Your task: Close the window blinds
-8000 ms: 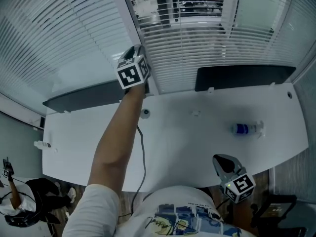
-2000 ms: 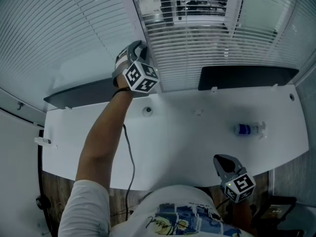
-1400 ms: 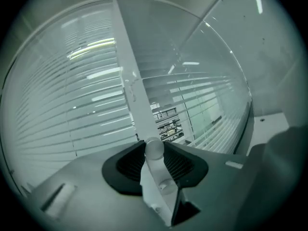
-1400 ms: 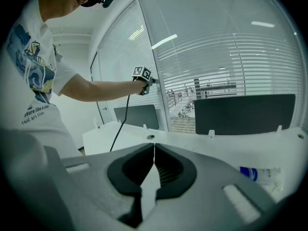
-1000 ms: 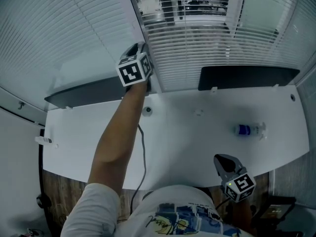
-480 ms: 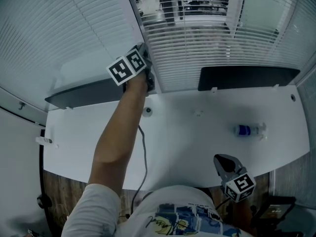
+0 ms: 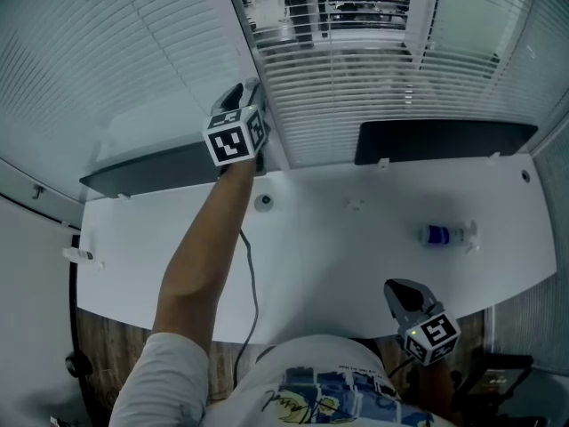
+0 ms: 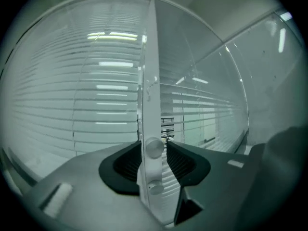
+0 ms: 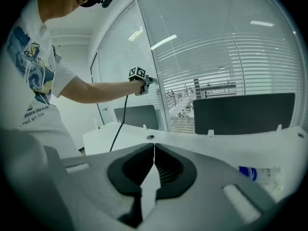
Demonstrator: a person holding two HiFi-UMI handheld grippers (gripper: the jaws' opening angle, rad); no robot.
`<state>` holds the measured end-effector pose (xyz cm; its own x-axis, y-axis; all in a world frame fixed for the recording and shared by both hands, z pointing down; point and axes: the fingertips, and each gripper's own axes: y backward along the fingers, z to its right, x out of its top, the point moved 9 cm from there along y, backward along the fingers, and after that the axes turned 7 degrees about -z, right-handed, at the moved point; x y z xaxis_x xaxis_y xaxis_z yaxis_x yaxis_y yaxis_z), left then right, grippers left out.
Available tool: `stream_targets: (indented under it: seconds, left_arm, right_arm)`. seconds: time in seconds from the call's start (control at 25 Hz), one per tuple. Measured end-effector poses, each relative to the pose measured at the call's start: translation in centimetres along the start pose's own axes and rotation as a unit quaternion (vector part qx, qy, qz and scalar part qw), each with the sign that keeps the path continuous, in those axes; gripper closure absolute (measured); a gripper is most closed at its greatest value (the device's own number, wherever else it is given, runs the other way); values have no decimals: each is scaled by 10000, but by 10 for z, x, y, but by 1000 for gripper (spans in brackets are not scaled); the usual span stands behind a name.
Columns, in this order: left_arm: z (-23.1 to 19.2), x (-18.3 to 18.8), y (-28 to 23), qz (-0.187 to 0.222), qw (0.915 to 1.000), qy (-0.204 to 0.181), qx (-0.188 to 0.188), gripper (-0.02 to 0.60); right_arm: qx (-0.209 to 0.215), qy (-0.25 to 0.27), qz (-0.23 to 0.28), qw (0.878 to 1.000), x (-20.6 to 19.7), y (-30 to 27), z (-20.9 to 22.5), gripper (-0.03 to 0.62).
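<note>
White slatted blinds (image 7: pixel 356 87) hang behind the glass; through the middle pane's upper slats a room beyond shows. My left gripper (image 7: pixel 252 94) is raised to the white window post (image 7: pixel 233 25) between two panes. In the left gripper view a round white knob (image 8: pixel 154 147) on that post (image 8: pixel 149 57) sits between the jaws of the left gripper (image 8: pixel 153 152), which are opening, with thin gaps at both pads. A second knob (image 8: pixel 155 186) sits below it. My right gripper (image 7: pixel 402 294) hangs low by the person's body, shut and empty, as the right gripper (image 9: pixel 153 150) shows in its own view.
A white desk (image 7: pixel 356 265) runs under the window, with dark panels (image 7: pixel 444 139) along its back edge. A small blue-labelled bottle (image 7: pixel 442 233) lies on it at the right. A black cable (image 7: pixel 252 265) trails from the left arm across the desk near a round grommet (image 7: pixel 263 202).
The left gripper twisted at the window post, its marker cube rolling left and then back, and it stays at the same spot. The right gripper has not moved.
</note>
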<state>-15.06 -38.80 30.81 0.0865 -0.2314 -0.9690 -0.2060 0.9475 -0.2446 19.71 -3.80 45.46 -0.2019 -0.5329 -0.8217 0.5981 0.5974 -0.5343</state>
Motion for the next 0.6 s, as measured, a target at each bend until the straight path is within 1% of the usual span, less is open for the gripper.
stream_targets:
  seconds: [0.04, 0.08, 0.12, 0.16, 0.2, 0.28, 0.4, 0.52, 0.56, 0.6]
  left_arm:
    - [1, 2, 2, 13, 9993, -382, 47, 414]
    - [3, 5, 3, 19, 9966, -813, 107, 414]
    - [5, 7, 5, 7, 9916, -1282, 179, 414]
    - [7, 8, 5, -31, 9840, -1762, 252, 414]
    - [10, 7, 5, -89, 9743, -2227, 318, 414]
    - [14, 3, 4, -201, 9510, -3055, 438, 414]
    - [17, 0, 1, -276, 9121, -4046, 594, 414]
    - [21, -2, -2, -326, 8696, -4881, 665, 414]
    - [22, -3, -4, -336, 8563, -5108, 690, 415]
    - [23, -3, -5, -343, 8446, -5295, 716, 415]
  right_arm:
    - [1, 3, 13, 10000, 1, 0, -1, 589]
    - [2, 5, 14, 10000, 3, 0, -1, 589]
    - [4, 6, 5, 10000, 5, 1, -2, 589]
    - [10, 7, -3, 10000, 6, 1, -2, 589]
    - [18, 11, -4, 10000, 5, 0, -2, 589]
    - [36, 21, -3, 10000, 3, -1, -2, 589]
    - [45, 10, -24, 10000, 2, -1, -3, 589]
    - [30, 19, -25, 10000, 2, 0, -2, 589]
    - [28, 20, -24, 10000, 2, 0, -1, 589]
    - [27, 16, -31, 10000, 2, 0, -1, 589]
